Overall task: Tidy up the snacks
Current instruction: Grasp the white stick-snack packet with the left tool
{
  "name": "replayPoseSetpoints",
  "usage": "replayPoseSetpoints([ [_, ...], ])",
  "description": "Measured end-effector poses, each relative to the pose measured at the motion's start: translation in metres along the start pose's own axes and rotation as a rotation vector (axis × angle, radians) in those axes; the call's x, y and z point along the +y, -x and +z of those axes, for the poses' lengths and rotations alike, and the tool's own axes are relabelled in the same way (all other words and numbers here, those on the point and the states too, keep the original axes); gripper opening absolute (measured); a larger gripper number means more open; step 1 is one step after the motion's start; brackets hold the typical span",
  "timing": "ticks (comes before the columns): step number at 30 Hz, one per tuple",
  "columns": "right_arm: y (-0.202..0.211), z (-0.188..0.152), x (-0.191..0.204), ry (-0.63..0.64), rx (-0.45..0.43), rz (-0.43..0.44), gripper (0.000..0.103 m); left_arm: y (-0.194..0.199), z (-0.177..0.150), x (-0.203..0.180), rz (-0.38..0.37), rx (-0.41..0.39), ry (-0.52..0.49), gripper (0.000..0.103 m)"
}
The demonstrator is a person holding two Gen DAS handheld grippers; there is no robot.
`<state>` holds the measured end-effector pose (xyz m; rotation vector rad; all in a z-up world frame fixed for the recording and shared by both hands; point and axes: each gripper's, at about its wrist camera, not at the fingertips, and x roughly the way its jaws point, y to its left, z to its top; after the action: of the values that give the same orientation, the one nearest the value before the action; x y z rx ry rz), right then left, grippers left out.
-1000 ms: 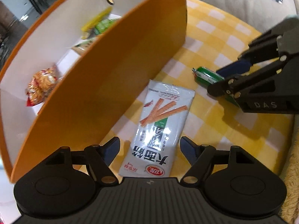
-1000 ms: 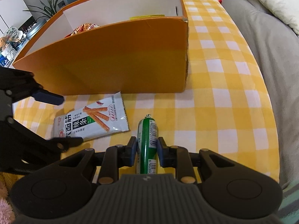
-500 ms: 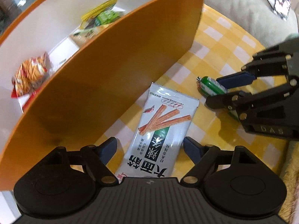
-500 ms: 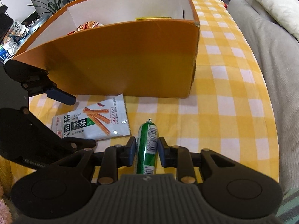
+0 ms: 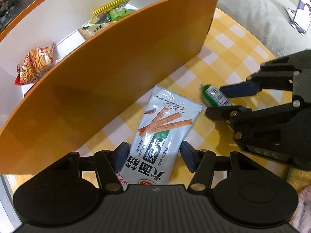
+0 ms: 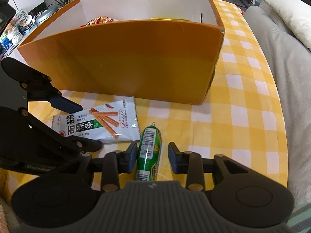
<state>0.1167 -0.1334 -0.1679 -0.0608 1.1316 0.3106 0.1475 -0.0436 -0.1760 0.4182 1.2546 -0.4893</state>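
A white snack packet [image 5: 165, 128] printed with red sticks lies flat on the yellow checked cloth [image 6: 243, 116], just in front of the orange box [image 6: 136, 58]. My left gripper [image 5: 155, 155] straddles it, pointing steeply down. Its jaws are closing, and the pads meet both long edges of the packet. To the right lies a green sausage stick [image 6: 149, 151], slightly tilted, between the jaws of my right gripper [image 6: 152, 155], which are closing. The left pad touches it, but a strip of cloth shows beside the right pad. The sausage [image 5: 213, 97] looks blurred in the left wrist view.
The box interior [image 5: 58, 29] is white and holds an orange-red snack bag [image 5: 36, 64] and green and yellow packets [image 5: 112, 13]. A grey sofa [image 6: 287, 77] with a pillow [image 6: 287, 13] borders the table's right side. The two grippers stand close together.
The left jaws narrowed from wide open onto the packet's edges as that camera drew nearer. The right pads, earlier tight on the sausage, now stand slightly wider and the sausage has tilted.
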Motion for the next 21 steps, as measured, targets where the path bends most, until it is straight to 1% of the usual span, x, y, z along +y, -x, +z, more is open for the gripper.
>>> replayPoseSetpoints([
  [7, 0.002, -0.002, 0.002, 0.025, 0.010, -0.001, 0.022, 0.002, -0.001, -0.004, 0.036, 0.013, 0.042, 0.064],
  [12, 0.004, -0.003, -0.001, 0.001, 0.024, 0.009, 0.022, 0.004, -0.005, -0.004, 0.029, 0.018, 0.060, 0.063],
  [17, 0.005, -0.005, -0.006, -0.032, 0.038, 0.015, 0.022, 0.019, -0.011, -0.003, 0.022, -0.009, 0.075, 0.062],
  [21, 0.008, -0.006, -0.006, -0.035, 0.040, 0.007, 0.021, 0.036, -0.012, -0.002, 0.017, -0.043, 0.087, 0.062],
])
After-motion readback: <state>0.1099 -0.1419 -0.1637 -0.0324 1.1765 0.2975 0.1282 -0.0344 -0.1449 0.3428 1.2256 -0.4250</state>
